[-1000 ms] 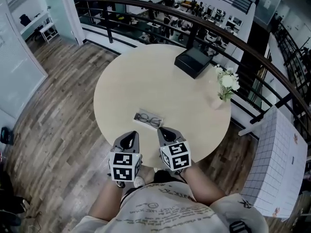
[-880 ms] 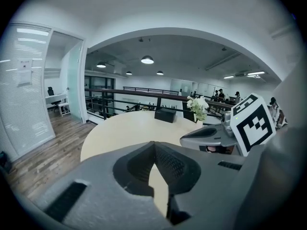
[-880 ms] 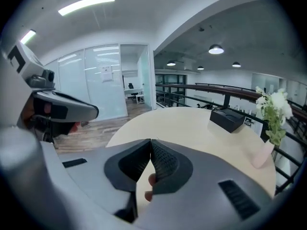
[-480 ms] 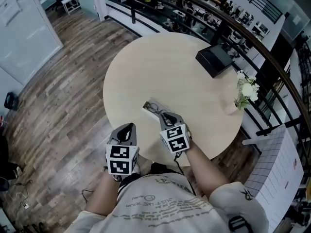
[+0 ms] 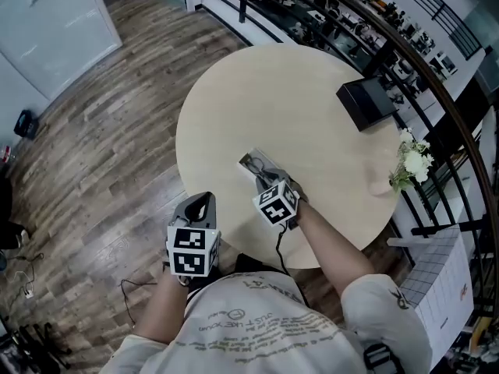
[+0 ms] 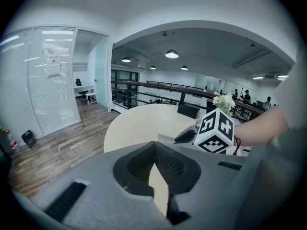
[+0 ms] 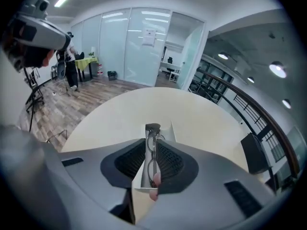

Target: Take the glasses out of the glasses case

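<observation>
Wood-plank flooring (image 5: 109, 131) surrounds a round, pale beige surface (image 5: 257, 92) that fills the centre of the head view.

Task items:
- The glasses case (image 7: 138, 179) is a shallow, white, open tray. It lies flat on the surface near the lower edge, just above the person's right forearm in the head view.
- The glasses (image 7: 152, 151) have a thin, dark wire frame with rounded lenses and a pinkish tip at the near end. They rest inside the case, lengthwise along it.

Claw states:
- The right claw (image 5: 266, 179) is at the near end of the case. Its two ribbed pads are drawn in close on either side of the frame, grasping the glasses while they lie in the tray.
- The left claw (image 5: 202, 203) is clenched with its tips together and holds nothing. It hangs off the surface edge, over the floor, at lower left of centre.

Other items:
- A black box (image 5: 368, 104) sits at the upper right of the surface.
- White flowers (image 5: 412, 160) stand near the right rim, well apart from the case.
</observation>
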The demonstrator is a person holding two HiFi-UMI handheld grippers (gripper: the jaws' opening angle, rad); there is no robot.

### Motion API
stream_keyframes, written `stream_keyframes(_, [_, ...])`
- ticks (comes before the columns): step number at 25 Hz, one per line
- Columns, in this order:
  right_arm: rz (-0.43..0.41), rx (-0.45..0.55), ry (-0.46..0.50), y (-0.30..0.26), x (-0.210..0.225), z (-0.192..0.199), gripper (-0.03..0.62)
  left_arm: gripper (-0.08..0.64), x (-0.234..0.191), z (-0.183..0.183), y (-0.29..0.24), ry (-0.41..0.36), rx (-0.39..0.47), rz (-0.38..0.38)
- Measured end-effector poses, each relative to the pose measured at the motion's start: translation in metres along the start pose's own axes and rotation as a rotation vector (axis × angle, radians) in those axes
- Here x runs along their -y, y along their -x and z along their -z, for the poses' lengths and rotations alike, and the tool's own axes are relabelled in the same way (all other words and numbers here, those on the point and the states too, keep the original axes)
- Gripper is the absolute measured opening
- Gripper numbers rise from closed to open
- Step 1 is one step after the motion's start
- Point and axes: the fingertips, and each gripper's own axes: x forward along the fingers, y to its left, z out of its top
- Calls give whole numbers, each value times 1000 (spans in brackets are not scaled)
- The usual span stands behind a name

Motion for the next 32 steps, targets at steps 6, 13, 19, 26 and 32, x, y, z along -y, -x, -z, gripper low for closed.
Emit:
stream_keyframes(6, [-17, -90, 87, -26, 2, 18, 80, 9, -8, 9, 0, 24, -18, -39])
stream_keyframes(13, [-7, -140, 128, -38, 5, 28, 80, 9, -9, 10, 0, 34, -28, -46])
stream_keyframes(19, [8, -211, 191, -51, 3, 45, 80, 9, -13, 9, -2, 46, -24, -52])
stream_keyframes(26, [29, -244, 230, -58, 1, 50, 78, 9, -18, 13, -6, 59, -32, -47])
stream_keyframes(32, [73, -242, 254, -58, 4, 50, 34, 9, -23, 15, -4, 58, -34, -45])
